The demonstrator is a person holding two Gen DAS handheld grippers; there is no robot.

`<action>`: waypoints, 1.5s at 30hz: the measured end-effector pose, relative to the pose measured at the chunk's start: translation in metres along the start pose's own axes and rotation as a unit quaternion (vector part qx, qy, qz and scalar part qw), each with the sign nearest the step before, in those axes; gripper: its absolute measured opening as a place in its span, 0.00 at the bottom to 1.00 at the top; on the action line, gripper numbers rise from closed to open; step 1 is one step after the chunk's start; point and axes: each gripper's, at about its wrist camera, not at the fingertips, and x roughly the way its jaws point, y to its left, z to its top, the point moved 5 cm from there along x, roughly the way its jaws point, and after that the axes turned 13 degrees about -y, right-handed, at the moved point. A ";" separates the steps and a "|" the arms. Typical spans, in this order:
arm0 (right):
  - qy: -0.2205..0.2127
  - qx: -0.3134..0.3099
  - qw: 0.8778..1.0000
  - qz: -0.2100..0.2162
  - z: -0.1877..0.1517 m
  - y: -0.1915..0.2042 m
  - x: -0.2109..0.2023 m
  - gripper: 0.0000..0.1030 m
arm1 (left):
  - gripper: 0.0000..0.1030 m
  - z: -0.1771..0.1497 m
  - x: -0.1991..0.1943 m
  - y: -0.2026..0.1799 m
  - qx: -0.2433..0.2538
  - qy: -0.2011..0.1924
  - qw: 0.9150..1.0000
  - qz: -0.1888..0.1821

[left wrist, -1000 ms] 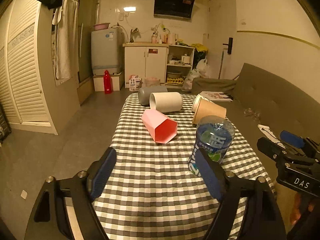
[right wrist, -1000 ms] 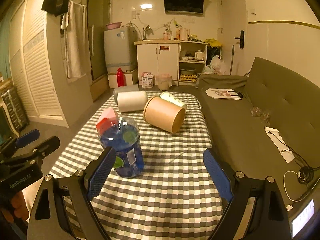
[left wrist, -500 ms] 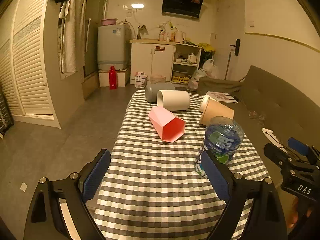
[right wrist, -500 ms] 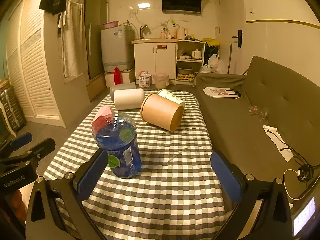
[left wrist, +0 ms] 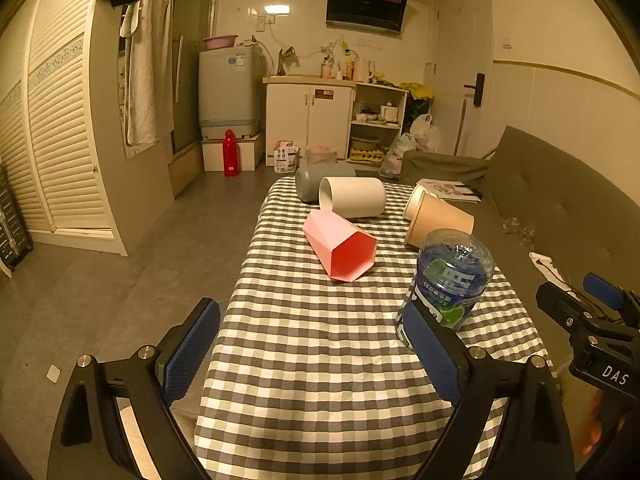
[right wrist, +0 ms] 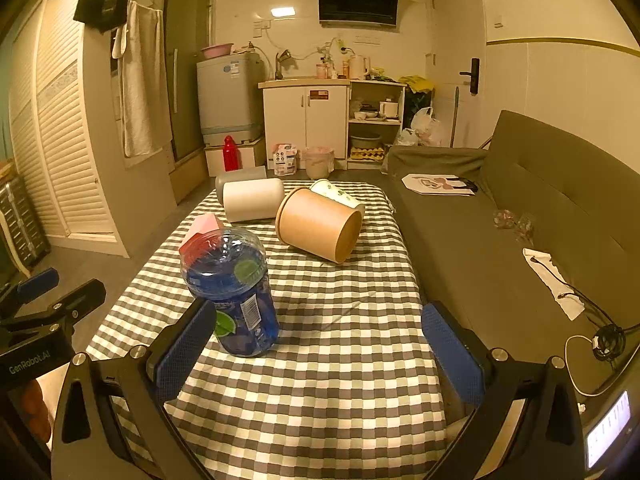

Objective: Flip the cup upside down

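Observation:
Several cups lie on their sides on the checked table [left wrist: 312, 360]: a pink hexagonal cup [left wrist: 340, 246], a white cup [left wrist: 354, 197], a grey cup [left wrist: 320, 181] and a brown paper cup [left wrist: 438, 220]. In the right wrist view the brown cup [right wrist: 320, 230] lies mid-table, with a patterned paper cup [right wrist: 334, 194] behind it and the white cup [right wrist: 252, 200] to its left. My left gripper [left wrist: 312, 354] is open and empty above the table's near edge. My right gripper [right wrist: 316, 354] is open and empty, set back from the cups.
A blue cut-off plastic bottle [left wrist: 446, 286] stands upright near my left gripper's right finger; it also shows in the right wrist view [right wrist: 232, 294]. A grey sofa [right wrist: 520, 216] runs along the table's right side. Open floor [left wrist: 120, 264] lies left of the table.
Both grippers have pulled back and risen a little from the table, so the cups and bottle sit slightly farther away. Nothing on the table has moved.

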 end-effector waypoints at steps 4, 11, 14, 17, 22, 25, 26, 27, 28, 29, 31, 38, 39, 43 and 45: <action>0.001 0.000 1.000 0.000 -0.001 -0.001 0.000 1.00 | 0.93 -0.001 0.001 0.003 0.000 0.000 1.000 0.006; 0.004 -0.002 1.000 -0.001 -0.001 0.000 -0.001 1.00 | 0.93 0.000 0.001 0.005 -0.001 -0.002 1.000 0.016; 0.005 -0.005 1.000 -0.002 -0.002 0.001 -0.001 1.00 | 0.93 0.000 0.000 0.006 -0.002 -0.006 1.000 0.018; 0.006 -0.006 1.000 -0.003 -0.002 0.002 0.000 1.00 | 0.93 0.001 -0.001 0.007 -0.002 -0.008 1.000 0.021; 0.008 -0.009 1.000 -0.003 -0.002 0.003 0.001 1.00 | 0.93 0.001 -0.003 0.005 0.009 -0.014 1.000 0.025; 0.008 -0.011 1.000 -0.004 -0.002 0.003 0.000 1.00 | 0.93 0.002 -0.004 0.004 0.012 -0.018 0.999 0.026; 0.008 -0.010 1.000 -0.004 -0.002 0.003 0.000 1.00 | 0.93 0.002 -0.004 0.003 0.012 -0.018 0.999 0.026; 0.009 -0.010 1.000 -0.004 -0.002 0.003 0.000 1.00 | 0.93 0.001 -0.004 0.003 0.011 -0.017 0.999 0.026; 0.009 -0.010 1.000 -0.004 -0.002 0.003 0.000 1.00 | 0.93 0.001 -0.004 0.003 0.011 -0.017 0.999 0.026; 0.009 -0.010 1.000 -0.004 -0.002 0.003 0.000 1.00 | 0.93 0.001 -0.005 0.003 0.011 -0.017 0.999 0.026; 0.009 -0.010 1.000 -0.004 -0.002 0.003 0.000 1.00 | 0.93 0.001 -0.005 0.003 0.011 -0.017 0.999 0.026; 0.008 -0.010 1.000 -0.004 -0.002 0.003 0.001 1.00 | 0.93 0.001 -0.006 0.003 0.010 -0.016 0.999 0.026; 0.009 -0.010 1.000 -0.005 -0.002 0.003 0.001 1.00 | 0.93 0.001 -0.005 0.003 0.011 -0.016 0.999 0.026; 0.010 -0.010 1.000 -0.005 -0.002 0.002 0.000 1.00 | 0.93 0.001 -0.006 0.003 0.011 -0.016 0.999 0.026; 0.010 -0.010 1.000 -0.005 -0.002 0.002 0.000 1.00 | 0.93 0.001 -0.006 0.003 0.011 -0.016 0.999 0.026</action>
